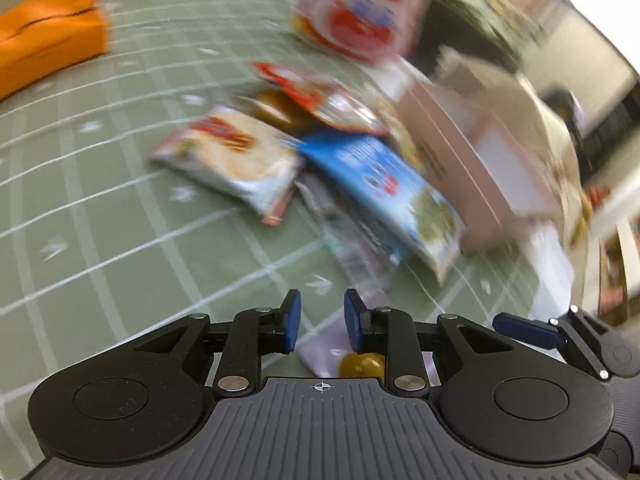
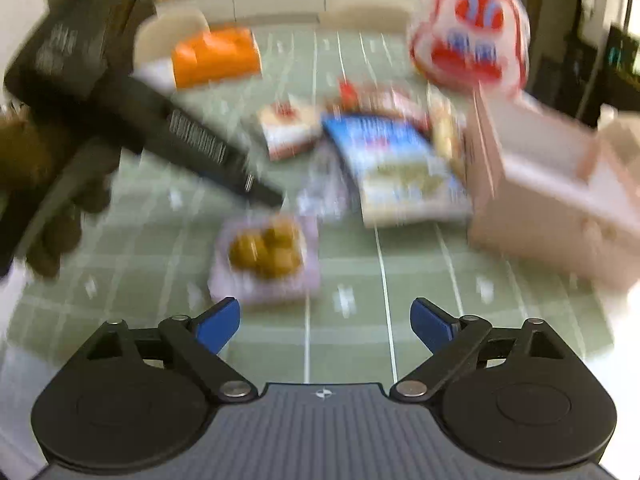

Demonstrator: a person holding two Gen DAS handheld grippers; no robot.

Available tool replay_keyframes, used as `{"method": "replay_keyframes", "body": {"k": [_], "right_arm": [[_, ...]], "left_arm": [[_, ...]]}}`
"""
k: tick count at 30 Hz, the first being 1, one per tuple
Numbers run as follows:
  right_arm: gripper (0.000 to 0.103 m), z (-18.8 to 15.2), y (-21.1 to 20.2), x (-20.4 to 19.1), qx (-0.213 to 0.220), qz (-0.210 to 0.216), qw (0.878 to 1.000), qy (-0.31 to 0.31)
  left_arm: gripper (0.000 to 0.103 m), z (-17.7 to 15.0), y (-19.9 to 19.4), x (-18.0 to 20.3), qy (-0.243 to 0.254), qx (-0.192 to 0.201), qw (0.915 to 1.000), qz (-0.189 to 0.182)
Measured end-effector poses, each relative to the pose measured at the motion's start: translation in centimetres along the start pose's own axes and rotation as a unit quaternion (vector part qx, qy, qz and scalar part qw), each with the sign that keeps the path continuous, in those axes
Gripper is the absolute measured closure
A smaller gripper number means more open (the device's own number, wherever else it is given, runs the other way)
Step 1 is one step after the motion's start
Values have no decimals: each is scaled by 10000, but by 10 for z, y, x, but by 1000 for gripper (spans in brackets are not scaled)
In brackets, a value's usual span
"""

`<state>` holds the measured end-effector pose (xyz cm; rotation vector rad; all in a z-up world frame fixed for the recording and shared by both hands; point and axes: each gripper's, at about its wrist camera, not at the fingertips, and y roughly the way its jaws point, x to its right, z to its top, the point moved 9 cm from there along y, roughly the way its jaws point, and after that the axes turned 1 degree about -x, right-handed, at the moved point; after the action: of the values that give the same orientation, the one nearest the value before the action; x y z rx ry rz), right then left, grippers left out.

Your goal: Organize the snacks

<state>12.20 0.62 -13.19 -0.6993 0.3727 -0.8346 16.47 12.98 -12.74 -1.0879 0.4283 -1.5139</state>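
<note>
Several snack packets lie in a blurred pile on the green checked cloth: a blue packet (image 1: 384, 188) (image 2: 396, 160), a white and red packet (image 1: 236, 160) (image 2: 288, 128) and a red packet (image 1: 320, 96). A pale packet with yellow balls (image 2: 268, 260) lies nearest; in the left wrist view it (image 1: 340, 356) sits below my left gripper (image 1: 320, 320), whose fingers stand slightly apart and hold nothing. My right gripper (image 2: 324, 320) is wide open and empty, just short of that packet. A red and white bag (image 1: 364, 8) (image 2: 468, 36) stands behind the pile.
An open cardboard box (image 1: 480, 160) (image 2: 552, 200) stands right of the pile. An orange pouch (image 1: 48, 32) (image 2: 216, 56) lies at the far left. The left gripper's black body (image 2: 160, 120) and the gloved hand (image 2: 48, 200) cross the right wrist view. Shelves stand behind.
</note>
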Motion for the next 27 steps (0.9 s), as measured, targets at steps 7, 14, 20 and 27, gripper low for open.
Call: {"method": "replay_keyframes", "body": {"k": [7,14,20,27], "right_arm": [[37,14,51,-31,-520,441,9977,-13],[43,-21,21,19,-704,-254,9972,28],[24,11,1,51,-87,-240,9992,319],[23,108,50,33,-242,227,9991,-253]], "left_arm": [[75,23,-26,-24,-627,546,9965,74],[75,21,3,9,-637,315,9970,-321],[75,18,11,8,-964,411,9945,-26],[75,10,-12,0,-966,459,9938,294]]}}
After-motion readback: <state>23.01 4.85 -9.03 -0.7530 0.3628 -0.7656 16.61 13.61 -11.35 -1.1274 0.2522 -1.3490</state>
